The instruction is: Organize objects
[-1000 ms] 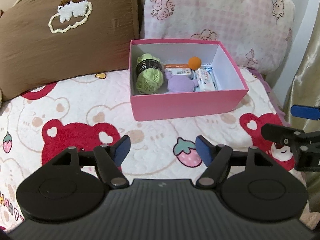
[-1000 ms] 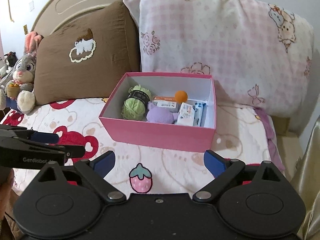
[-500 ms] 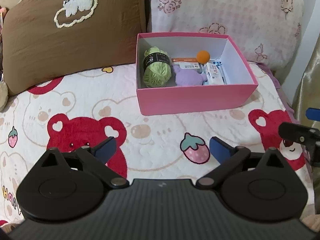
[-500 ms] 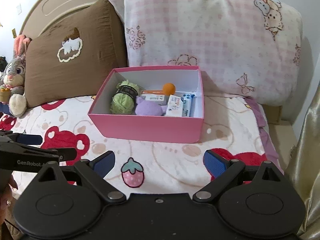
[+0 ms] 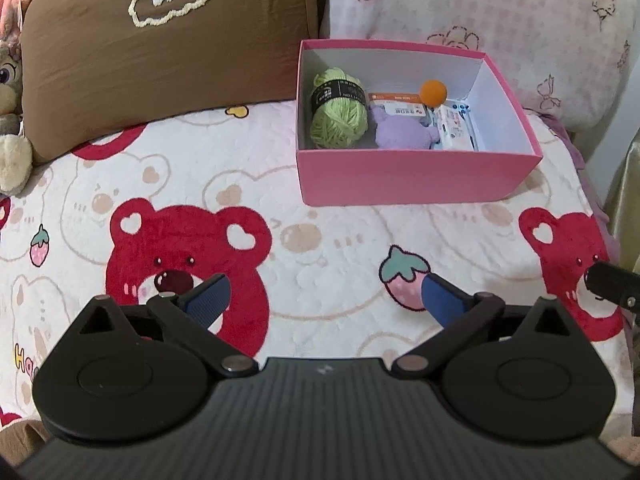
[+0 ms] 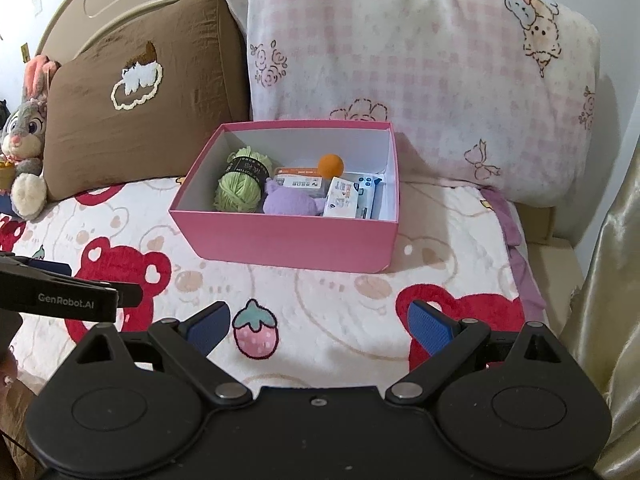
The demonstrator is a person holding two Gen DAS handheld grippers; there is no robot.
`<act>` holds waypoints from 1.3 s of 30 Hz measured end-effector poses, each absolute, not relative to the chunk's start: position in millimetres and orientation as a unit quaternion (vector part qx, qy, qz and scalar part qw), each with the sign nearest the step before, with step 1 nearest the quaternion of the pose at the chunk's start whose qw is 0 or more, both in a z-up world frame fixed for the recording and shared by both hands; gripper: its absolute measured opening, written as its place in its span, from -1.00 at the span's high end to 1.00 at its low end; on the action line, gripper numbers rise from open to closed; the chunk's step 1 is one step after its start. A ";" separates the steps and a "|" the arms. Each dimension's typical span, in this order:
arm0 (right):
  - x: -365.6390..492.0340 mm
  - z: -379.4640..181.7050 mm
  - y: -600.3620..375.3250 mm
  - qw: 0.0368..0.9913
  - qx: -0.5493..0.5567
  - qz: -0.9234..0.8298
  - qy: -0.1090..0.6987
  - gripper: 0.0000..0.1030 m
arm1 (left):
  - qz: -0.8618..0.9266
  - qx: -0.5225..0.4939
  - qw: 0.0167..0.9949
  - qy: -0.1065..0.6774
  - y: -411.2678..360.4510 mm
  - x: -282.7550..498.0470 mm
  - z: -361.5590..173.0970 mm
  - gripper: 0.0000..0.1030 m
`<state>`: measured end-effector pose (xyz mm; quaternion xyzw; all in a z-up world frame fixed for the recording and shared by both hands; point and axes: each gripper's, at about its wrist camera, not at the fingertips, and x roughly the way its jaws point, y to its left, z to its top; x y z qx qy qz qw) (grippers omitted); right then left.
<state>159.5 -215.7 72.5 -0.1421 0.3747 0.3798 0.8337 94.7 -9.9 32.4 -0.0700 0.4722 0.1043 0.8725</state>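
Your left gripper [image 5: 324, 294] stands wide apart, empty, above the blanket [image 5: 328, 220]. Your right gripper [image 6: 320, 322] likewise: spread, holding nothing, short of the box [image 6: 288, 240].

A pink cardboard box [image 5: 416, 178], open-topped with white inner walls, sits flat ahead of both grippers and well apart from their fingertips, toward the right in the left wrist view. Inside, a green yarn ball [image 5: 339, 114] with a black band lies at the left end. Just beside it rests a purple plush toy [image 5: 400, 134], touching an orange-and-white packet [image 5: 396, 105]. An orange ball [image 5: 433, 92] sits behind, and a wet-wipes pack [image 5: 456, 130] lies rightward.
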 end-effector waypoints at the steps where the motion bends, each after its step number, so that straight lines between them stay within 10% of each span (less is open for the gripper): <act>1: 159.0 72.6 -215.8 0.834 -0.142 0.379 0.375 -0.89 | 0.107 -0.070 0.873 0.472 -10.4 94.2 33.3 -1.00; 39: 163.6 64.6 -214.8 0.829 -0.160 0.361 0.396 -0.89 | 0.141 -0.085 0.861 0.482 -9.1 88.1 26.3 -1.00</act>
